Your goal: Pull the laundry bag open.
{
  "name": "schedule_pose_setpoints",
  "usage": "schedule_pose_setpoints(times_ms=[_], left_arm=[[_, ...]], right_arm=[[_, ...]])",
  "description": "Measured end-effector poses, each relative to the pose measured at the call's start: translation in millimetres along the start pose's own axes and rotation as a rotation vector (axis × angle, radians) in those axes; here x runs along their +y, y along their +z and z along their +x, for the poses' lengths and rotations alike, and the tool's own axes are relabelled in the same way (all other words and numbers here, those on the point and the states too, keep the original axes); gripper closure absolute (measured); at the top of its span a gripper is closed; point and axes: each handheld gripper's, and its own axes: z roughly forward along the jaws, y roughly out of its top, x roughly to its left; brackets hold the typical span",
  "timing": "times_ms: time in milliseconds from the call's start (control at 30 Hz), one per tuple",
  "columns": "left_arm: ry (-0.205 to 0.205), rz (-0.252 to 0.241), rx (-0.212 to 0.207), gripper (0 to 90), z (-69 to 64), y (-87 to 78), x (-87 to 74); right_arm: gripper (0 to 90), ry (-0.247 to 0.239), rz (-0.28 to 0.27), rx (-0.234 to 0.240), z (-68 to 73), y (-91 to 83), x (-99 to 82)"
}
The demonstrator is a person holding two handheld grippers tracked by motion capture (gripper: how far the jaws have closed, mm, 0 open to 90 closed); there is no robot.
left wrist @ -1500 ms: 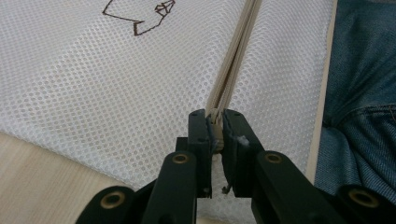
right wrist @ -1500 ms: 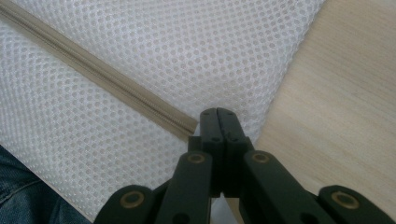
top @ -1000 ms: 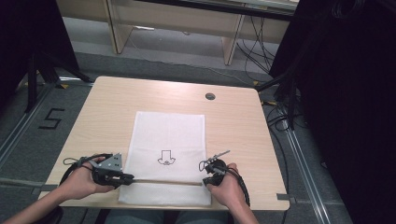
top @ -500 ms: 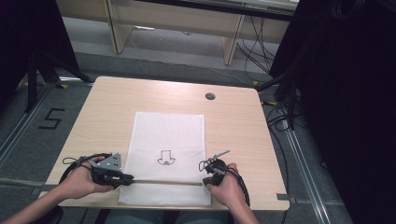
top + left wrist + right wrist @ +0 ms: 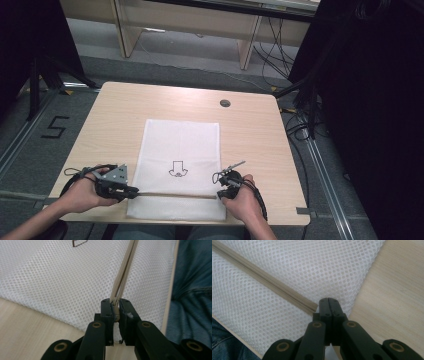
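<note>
A: Pale wood grain first: the table (image 5: 125, 115) takes up most of the high view, with a small dark round grommet (image 5: 225, 103) set near its far edge.

B: And lying on it?

A: A white mesh bag (image 5: 182, 145), flat, long side running away from the person, its near end close to the table's front edge. A small black outline drawing (image 5: 176, 169) sits on its middle part.

B: Where is the zipper?

A: The beige zipper (image 5: 175, 195) runs straight across the bag near that front end, from one side edge to the other.

B: The hands?

A: Both come in from below, one at each end of the zipper. The left gripper (image 5: 131, 190) sits at the bag's left edge. In its own view its jaws are clamped on the zipper's end, where a small metal piece (image 5: 115, 312) shows between the pads; I cannot tell whether that is the slider.

B: And the other one?

A: The right gripper (image 5: 220, 193) is at the bag's right edge. In its own view the jaws are pressed fully together, tips on the mesh just beside the zipper's end (image 5: 313, 307). Whether a fold of mesh is pinched between them I cannot tell.
</note>
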Motion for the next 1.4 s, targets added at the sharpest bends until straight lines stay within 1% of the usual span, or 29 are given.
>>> schedule_pose_setpoints(times_ms=[33,67,133,233,267,300,333,400,433,467,533,600,633,733,833,867,933,967,1000,1033,1067,1100,1133,1167,1233,1300,1333,1367,1400], left_arm=[[0.000,0.000,0.000,82.1,0.0,0.0,0.0],[-0.007,-0.007,-0.001,82.0,-0.1,-0.8,-0.8],[0.018,0.015,0.011,82.0,0.4,-0.6,0.6],[0.010,0.013,0.004,82.0,1.7,-0.4,-0.2],[0.012,0.006,0.012,82.0,1.8,-1.7,0.2],[0.021,0.000,0.008,82.0,2.1,-2.4,0.7],[-0.004,-0.013,0.009,82.0,1.0,-2.1,0.3],[0.002,-0.008,0.010,82.0,2.0,-2.7,0.1],[0.000,-0.007,0.008,82.1,2.0,-1.8,-0.5],[-0.001,-0.008,-0.001,82.0,1.7,-1.1,-0.6],[0.013,-0.006,0.011,82.1,2.9,-3.3,-0.2],[0.002,-0.020,0.004,82.1,3.8,-3.9,-0.1],[-0.021,-0.038,-0.007,82.1,4.1,-4.7,-0.4],[-0.013,-0.028,-0.002,82.1,2.1,-4.1,-0.5],[0.004,-0.002,0.004,82.1,1.7,-3.2,-0.3],[0.026,0.010,0.018,82.1,2.3,-3.7,-0.7],[0.025,0.016,0.011,82.1,4.0,-4.9,-1.8],[0.005,-0.003,0.010,82.1,3.7,-5.5,-2.5],[0.003,-0.004,0.010,82.1,4.0,-6.1,-2.9],[0.002,-0.009,0.016,82.1,4.7,-7.0,-3.5],[0.014,0.016,0.031,82.1,4.9,-7.7,-4.1],[0.021,0.024,0.038,82.1,6.9,-8.4,-5.3],[-0.002,0.009,0.037,82.1,7.4,-8.8,-6.9],[-0.009,0.005,0.031,82.1,8.7,-9.9,-8.1],[-0.002,0.012,0.048,82.1,9.2,-11.2,-8.6],[-0.010,0.013,0.056,82.1,10.4,-12.4,-9.9],[0.009,0.036,0.083,82.0,12.0,-13.7,-11.1],[0.004,0.043,0.092,82.1,13.8,-14.9,-13.4],[-0.015,0.038,0.089,82.1,15.4,-16.2,-15.9]], right_arm=[[90.0,-0.015,-0.008,0.008,-1.3,0.2,0.1],[90.0,-0.012,-0.004,0.013,-1.6,0.0,0.3],[90.0,-0.004,0.006,0.008,-1.2,0.1,1.1],[90.0,-0.006,0.004,0.001,-0.6,0.1,1.0],[90.0,0.002,0.000,0.012,-1.1,0.0,0.0],[90.0,-0.011,-0.008,0.014,-2.2,0.3,0.1],[90.0,-0.012,-0.008,0.015,-2.2,0.1,0.2],[90.0,-0.013,-0.007,0.014,-2.0,0.1,0.3],[90.0,0.004,0.001,0.014,-1.1,-0.1,0.0],[90.0,0.001,-0.001,0.014,-1.6,-0.2,-0.1],[90.0,0.003,-0.004,0.013,-1.9,0.0,-0.2],[90.0,0.001,-0.001,0.014,-1.6,-0.2,-0.2],[90.0,0.002,-0.001,0.014,-1.6,-0.2,-0.1],[90.0,0.003,-0.003,0.012,-1.7,0.0,-0.2],[90.0,-0.013,-0.011,0.014,-2.5,0.3,-0.1],[90.0,0.006,-0.001,0.012,-1.6,-0.1,-0.2],[90.0,-0.013,-0.011,0.014,-2.5,0.4,0.0],[90.0,-0.002,-0.002,0.015,-1.8,-0.1,-0.1],[90.0,-0.001,-0.001,0.012,-1.5,-0.2,-0.1],[90.0,0.004,0.001,0.015,-1.2,-0.1,-0.1],[90.0,0.001,-0.001,0.013,-1.2,-0.2,-0.2],[90.0,0.003,0.001,0.015,-1.2,-0.2,-0.2],[90.0,0.000,-0.001,0.014,-1.7,-0.2,-0.1],[90.0,-0.015,-0.008,0.016,-2.6,0.3,0.1],[90.0,0.000,0.001,0.013,-1.5,-0.3,0.0],[90.0,-0.009,-0.005,0.013,-2.1,0.1,0.2],[90.0,-0.014,-0.007,0.014,-2.1,0.1,0.3],[90.0,-0.013,-0.005,0.011,-2.0,0.2,0.2],[90.0,0.004,0.004,0.012,-0.8,-0.3,0.0]])
